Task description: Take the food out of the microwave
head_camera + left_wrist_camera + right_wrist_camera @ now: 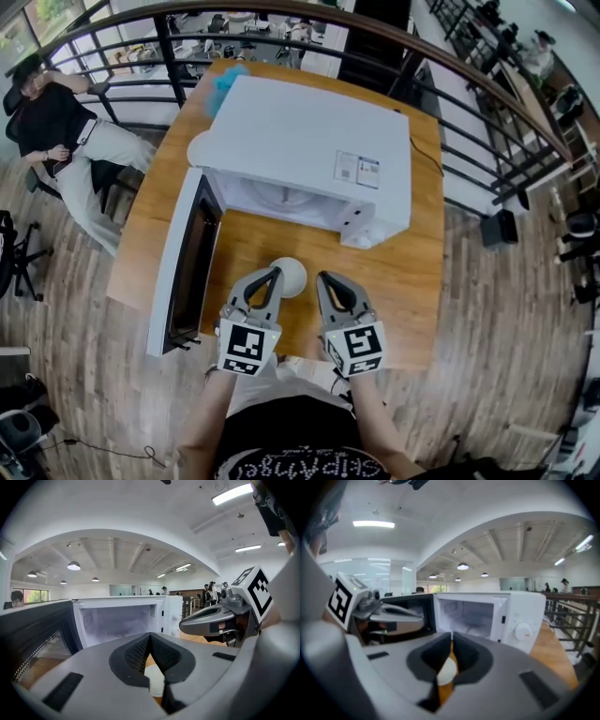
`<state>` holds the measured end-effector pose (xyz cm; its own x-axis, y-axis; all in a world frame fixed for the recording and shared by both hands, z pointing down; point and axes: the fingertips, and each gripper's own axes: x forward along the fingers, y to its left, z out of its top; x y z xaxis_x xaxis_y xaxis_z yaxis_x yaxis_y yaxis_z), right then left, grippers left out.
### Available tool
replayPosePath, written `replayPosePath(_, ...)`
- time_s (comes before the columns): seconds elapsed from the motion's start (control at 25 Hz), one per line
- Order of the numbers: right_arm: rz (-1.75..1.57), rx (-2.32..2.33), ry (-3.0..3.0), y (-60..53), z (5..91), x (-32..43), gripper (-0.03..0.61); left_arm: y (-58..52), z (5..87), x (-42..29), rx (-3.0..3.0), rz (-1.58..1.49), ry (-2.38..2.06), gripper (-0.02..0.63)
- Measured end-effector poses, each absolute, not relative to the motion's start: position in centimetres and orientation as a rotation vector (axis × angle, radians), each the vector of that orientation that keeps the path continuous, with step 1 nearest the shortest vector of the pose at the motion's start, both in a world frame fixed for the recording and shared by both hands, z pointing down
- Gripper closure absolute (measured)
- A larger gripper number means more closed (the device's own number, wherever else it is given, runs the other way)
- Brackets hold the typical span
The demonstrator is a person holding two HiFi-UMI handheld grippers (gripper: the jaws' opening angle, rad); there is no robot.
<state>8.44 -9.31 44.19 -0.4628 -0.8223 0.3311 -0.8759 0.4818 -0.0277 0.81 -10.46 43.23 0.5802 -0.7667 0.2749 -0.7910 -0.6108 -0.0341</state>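
A white microwave (300,141) stands on the wooden table (412,272) with its door (183,262) swung open to the left. Its cavity (117,620) (471,616) looks empty. A white round dish (291,277) sits on the table in front of the opening. My left gripper (275,274) is shut and empty, its tips beside the dish's left rim. My right gripper (322,277) is shut and empty just to the dish's right. In both gripper views the dish (154,679) (446,671) shows below, through the gap behind the closed jaws.
A blue fluffy thing (225,84) and a white plate (197,148) lie behind the microwave's left side. A black cable (427,155) runs off its right. A curved black railing (450,103) rings the table. A person sits in a chair (56,122) at upper left.
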Motion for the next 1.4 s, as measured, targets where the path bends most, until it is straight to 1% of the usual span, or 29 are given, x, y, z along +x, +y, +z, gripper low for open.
replayPosePath(0.4,0.251,1.515,-2.448,-8.8,38.3,10.1,0.541,-10.2,36.5,0.8,2.727,0.195,-1.340,0.583)
replayPosePath(0.6,0.313,1.579,-2.492,-7.8,35.8,11.2,0.541,-9.4,34.3,0.5,2.787,0.168,-1.316,0.583)
replayPosePath(0.92,0.189,1.660,-2.468,-6.4,31.8,12.6,0.541,-8.6,30.4,-1.0,2.757,0.071,-1.364,0.583)
replayPosePath(1.4,0.169,1.706,-2.411,-3.1,30.8,13.7,0.541,-7.7,30.0,-3.5,2.712,0.050,-1.382,0.583)
